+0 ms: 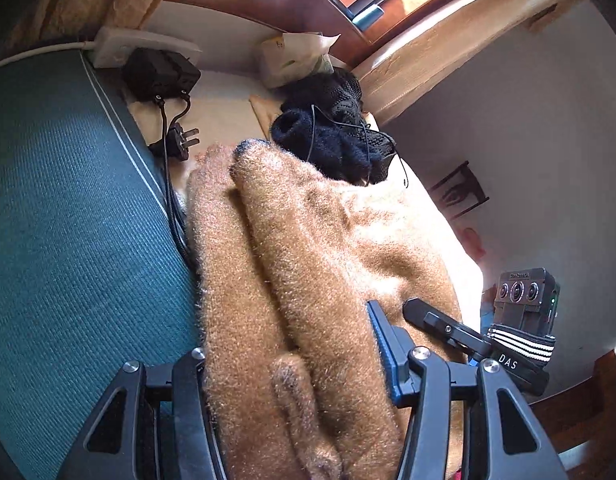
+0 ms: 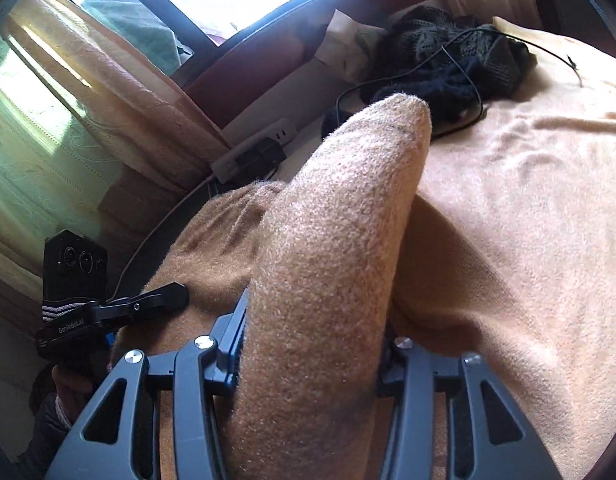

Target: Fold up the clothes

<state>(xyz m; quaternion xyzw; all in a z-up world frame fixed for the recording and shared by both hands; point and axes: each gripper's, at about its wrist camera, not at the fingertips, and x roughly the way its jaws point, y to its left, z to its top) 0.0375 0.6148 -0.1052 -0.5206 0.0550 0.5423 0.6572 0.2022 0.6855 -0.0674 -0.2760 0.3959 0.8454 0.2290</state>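
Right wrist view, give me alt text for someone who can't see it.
A bunched fold of fuzzy tan garment sits clamped in the right gripper, with the rest spread over the bed. Beyond it lie a black knit garment and a thin black cable; the left gripper is at left.

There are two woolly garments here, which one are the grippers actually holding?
The fuzzy tan-brown garment: folds of it bulge between both grippers' fingers. The black knitted garment lies untouched farther back, tangled with a thin black cord.
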